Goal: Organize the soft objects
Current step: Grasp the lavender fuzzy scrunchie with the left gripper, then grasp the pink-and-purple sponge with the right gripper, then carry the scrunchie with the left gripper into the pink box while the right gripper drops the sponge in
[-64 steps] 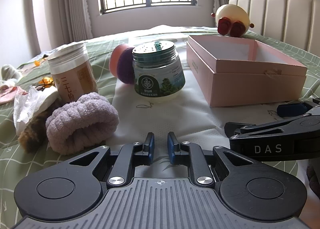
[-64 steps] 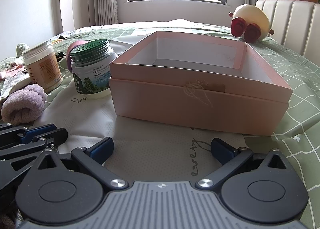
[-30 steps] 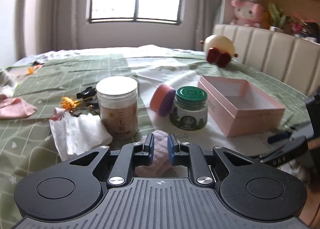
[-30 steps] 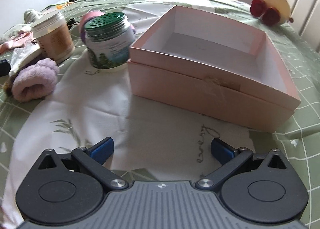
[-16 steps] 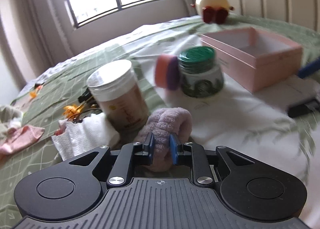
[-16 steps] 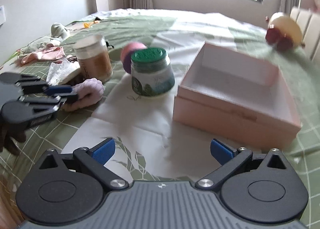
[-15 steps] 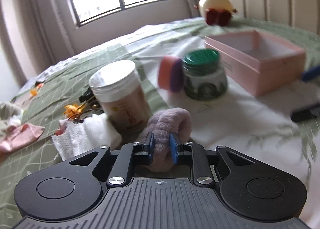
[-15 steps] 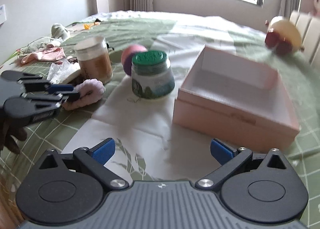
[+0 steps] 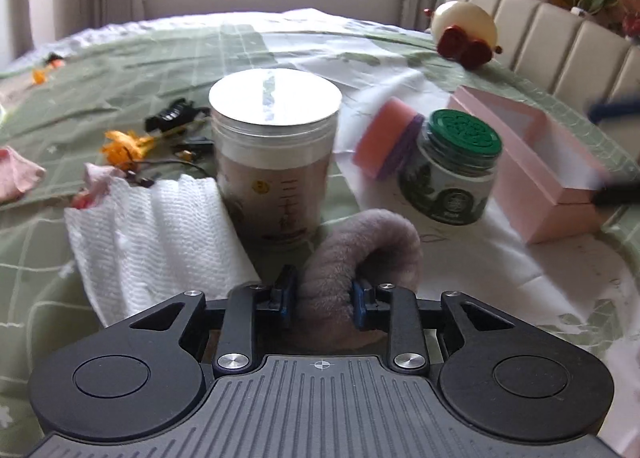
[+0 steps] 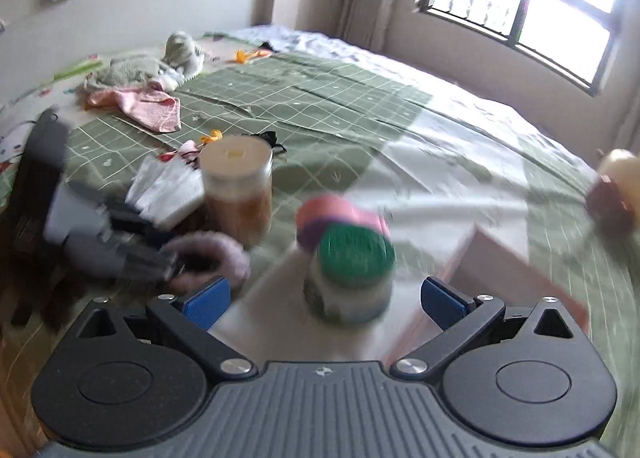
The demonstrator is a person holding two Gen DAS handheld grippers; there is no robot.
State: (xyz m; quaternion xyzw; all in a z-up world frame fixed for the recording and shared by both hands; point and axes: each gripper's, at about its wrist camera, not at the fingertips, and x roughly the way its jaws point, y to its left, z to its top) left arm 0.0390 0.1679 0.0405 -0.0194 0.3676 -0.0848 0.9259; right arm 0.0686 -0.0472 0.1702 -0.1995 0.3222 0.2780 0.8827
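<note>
My left gripper (image 9: 320, 300) is shut on a fluffy mauve band (image 9: 360, 250), pinching one side of its loop just above the bedspread. It also shows in the right wrist view (image 10: 208, 254), held by the left gripper (image 10: 160, 262). My right gripper (image 10: 324, 304) is open and empty, hovering over the green-lidded jar (image 10: 352, 274). The open pink box (image 9: 532, 161) stands at the right; its corner shows blurred in the right wrist view (image 10: 500, 270). A pink and purple sponge (image 9: 388, 137) leans behind the green-lidded jar (image 9: 452, 165).
A white-lidded jar (image 9: 276, 153) stands just ahead of the band, with a white cloth (image 9: 152, 242) on its left. Hair clips and orange flowers (image 9: 128, 145) lie beyond. A round cream plush toy (image 9: 464, 33) sits far right. Pink and grey cloths (image 10: 136, 93) lie far left.
My left gripper has closed on the mauve band and lifted its loop. My right gripper has swung left, now over the green-lidded jar, still open; its view is blurred by motion.
</note>
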